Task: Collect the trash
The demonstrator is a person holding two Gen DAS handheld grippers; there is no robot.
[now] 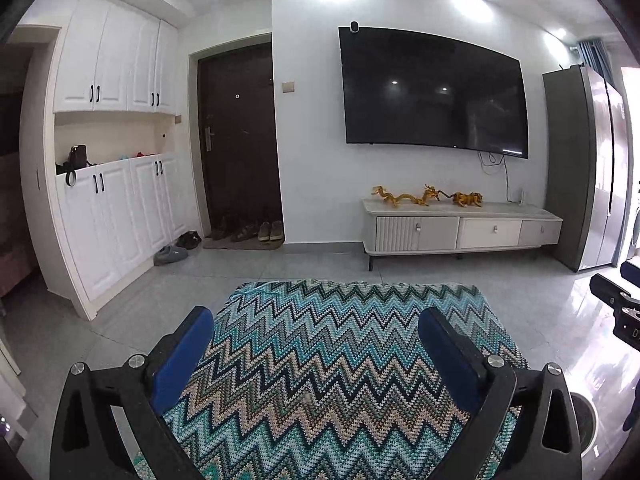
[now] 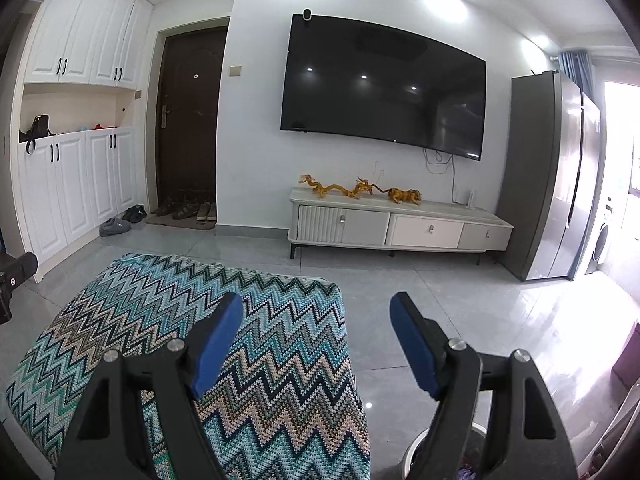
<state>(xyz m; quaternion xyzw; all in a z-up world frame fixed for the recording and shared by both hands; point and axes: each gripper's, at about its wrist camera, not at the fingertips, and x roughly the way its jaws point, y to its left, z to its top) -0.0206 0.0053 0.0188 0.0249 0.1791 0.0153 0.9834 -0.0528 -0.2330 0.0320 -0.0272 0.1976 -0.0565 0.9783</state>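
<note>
Left wrist view: the left gripper [image 1: 316,320] has its blue pads [image 1: 182,356] spread wide with nothing between them. It hangs over a surface covered by a zigzag cloth [image 1: 320,360], which fills the space below and ahead of the fingers. No trash shows on the cloth. At the lower right edge, just beside the right finger, a round bin [image 1: 584,420] with a pale rim stands on the tiled floor [image 1: 280,264], mostly hidden. The right gripper [image 1: 616,300] juts in at the right edge. Beyond stand a TV [image 1: 436,92], a low cabinet [image 1: 460,228], a dark door [image 1: 238,140] and a fridge [image 1: 580,168].

Right wrist view: the right gripper [image 2: 316,312] also has its jaws parted and empty. Its left finger sits over the cloth's [image 2: 180,300] right edge, its right finger over the floor [image 2: 480,300]. Directly below, between the finger bases, is the bin [image 2: 416,452]; something colourful [image 2: 466,472] lies inside, too little of it visible to name. The left gripper [image 2: 16,276] shows at the left edge.
</note>
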